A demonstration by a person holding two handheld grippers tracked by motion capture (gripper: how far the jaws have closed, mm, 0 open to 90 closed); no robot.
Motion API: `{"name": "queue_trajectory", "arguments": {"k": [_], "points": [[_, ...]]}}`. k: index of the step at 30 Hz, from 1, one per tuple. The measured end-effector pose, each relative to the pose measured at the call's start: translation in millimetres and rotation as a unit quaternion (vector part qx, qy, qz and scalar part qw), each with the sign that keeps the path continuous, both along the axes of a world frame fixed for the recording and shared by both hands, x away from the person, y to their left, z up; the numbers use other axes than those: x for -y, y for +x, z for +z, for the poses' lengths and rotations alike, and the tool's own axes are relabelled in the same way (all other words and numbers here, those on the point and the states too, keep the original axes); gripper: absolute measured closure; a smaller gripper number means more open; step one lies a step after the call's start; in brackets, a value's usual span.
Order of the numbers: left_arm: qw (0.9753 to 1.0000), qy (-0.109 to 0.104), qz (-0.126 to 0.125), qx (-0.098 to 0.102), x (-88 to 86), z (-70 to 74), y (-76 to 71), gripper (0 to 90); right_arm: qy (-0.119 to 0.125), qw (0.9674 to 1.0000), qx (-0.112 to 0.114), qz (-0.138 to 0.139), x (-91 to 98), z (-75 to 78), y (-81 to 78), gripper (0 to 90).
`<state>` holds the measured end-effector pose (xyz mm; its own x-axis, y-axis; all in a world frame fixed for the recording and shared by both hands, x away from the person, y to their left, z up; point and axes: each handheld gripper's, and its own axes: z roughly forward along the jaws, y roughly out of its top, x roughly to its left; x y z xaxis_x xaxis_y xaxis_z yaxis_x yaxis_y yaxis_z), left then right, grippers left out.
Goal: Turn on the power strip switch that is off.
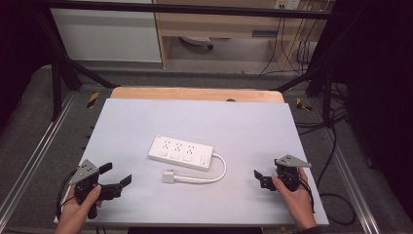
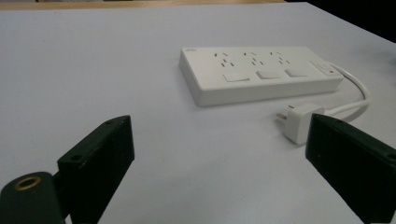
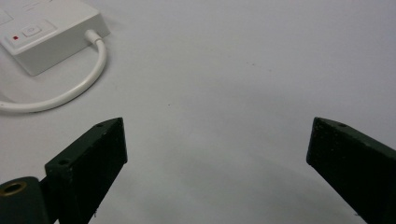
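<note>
Centrally, power strip (image 1: 181, 152) lies between left tool (image 1: 117, 175) and right tool (image 1: 259, 179); untouched.

White power strip (image 1: 181, 152) lies flat mid-table, its cord looped, plug (image 1: 168, 176) alongside.

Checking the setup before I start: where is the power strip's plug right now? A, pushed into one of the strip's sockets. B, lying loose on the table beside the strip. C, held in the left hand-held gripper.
B: the plug lies on the table just in front of the power strip, touching neither.
</note>
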<state>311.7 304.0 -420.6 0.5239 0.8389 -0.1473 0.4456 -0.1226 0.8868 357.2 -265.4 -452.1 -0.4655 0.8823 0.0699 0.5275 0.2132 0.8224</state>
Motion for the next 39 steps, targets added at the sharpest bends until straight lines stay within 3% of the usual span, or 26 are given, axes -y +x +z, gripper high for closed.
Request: {"name": "queue_trajectory", "arguments": {"k": [8,13,23,39], "points": [[1.0000,-0.003,0.007,-0.001,0.6,1.2,0.2,8.5,-0.006,1.0000,-0.001,0.004,-1.8,0.0,-0.2,5.1],[0.9997,-0.024,0.002,-0.005,-0.2,4.1,-0.2,8.1,-0.003,1.0000,0.001,-0.002,-0.8,1.1,-0.7,5.0],[0.9997,-0.013,-0.020,0.003,5.7,8.5,4.6,7.3,-0.001,1.0000,0.001,0.000,-2.0,3.4,-1.6,4.2],[0.9998,-0.011,-0.010,0.010,10.8,31.5,19.9,7.3,0.010,0.9999,0.002,-0.001,-0.9,5.3,-3.4,4.2]]}}
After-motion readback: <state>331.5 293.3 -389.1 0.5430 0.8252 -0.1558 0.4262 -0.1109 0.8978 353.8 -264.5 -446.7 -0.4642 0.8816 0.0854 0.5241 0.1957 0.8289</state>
